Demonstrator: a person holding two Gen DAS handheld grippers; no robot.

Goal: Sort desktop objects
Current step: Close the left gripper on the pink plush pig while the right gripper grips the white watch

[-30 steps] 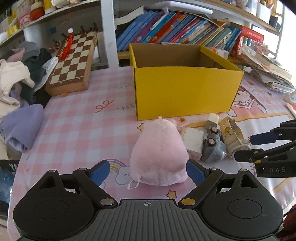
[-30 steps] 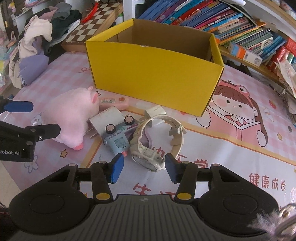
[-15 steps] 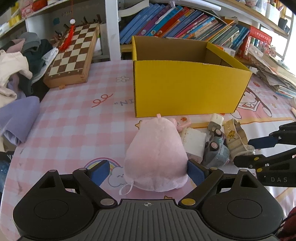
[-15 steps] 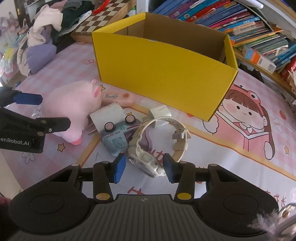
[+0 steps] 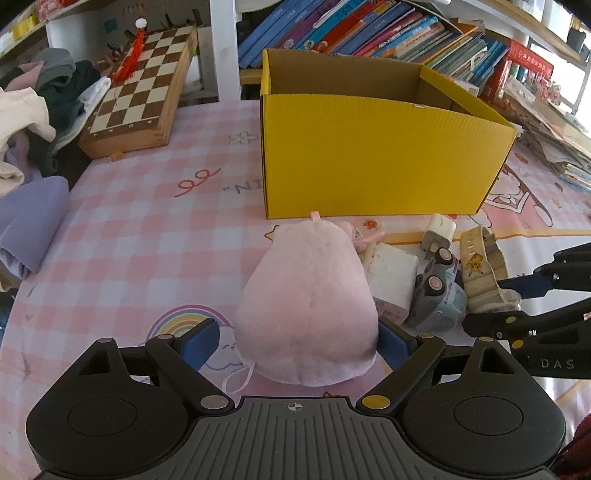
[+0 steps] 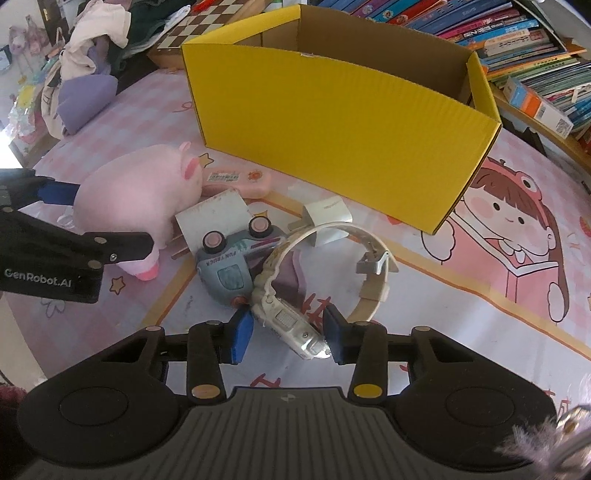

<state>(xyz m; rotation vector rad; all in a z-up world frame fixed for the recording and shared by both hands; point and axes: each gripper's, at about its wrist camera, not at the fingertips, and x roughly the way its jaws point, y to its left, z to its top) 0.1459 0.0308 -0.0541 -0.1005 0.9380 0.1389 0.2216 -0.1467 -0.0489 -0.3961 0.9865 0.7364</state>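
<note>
A bookshelf (image 5: 369,33) crammed with leaning picture books runs behind the table (image 5: 147,236), which is covered in a pink checked cloth printed with rainbows and a cartoon girl. A folded chessboard (image 5: 144,92) lies at the far left corner beside a heap of clothes (image 5: 33,110). In the middle stands an open yellow cardboard box (image 5: 369,158), and nothing can be seen inside it from here.

In front of the box the small things lie in a cluster. A pink plush toy (image 5: 308,306) sits at the left of the group, with a flat pink case (image 6: 240,181) just behind it near the box wall. Touching the plush on its right is a white block (image 5: 391,280), then a grey-blue toy car (image 6: 232,269) tipped on its side with its wheels showing, and a white charger plug (image 6: 327,218) near the box. A cream wristwatch (image 6: 288,321) lies with its strap looped upward, leaning against the car.

The left hand-held gripper (image 5: 295,345) is spread wide on either side of the plush toy's rear; the blue pads stand just beside the fur, and I cannot see them pressing into it. The right hand-held gripper (image 6: 288,334) straddles the watch's face. Its jaws have just been closing, with the watch body between them; the right pad looks to be at the watch's edge, while a sliver of gap shows at the left pad.
</note>
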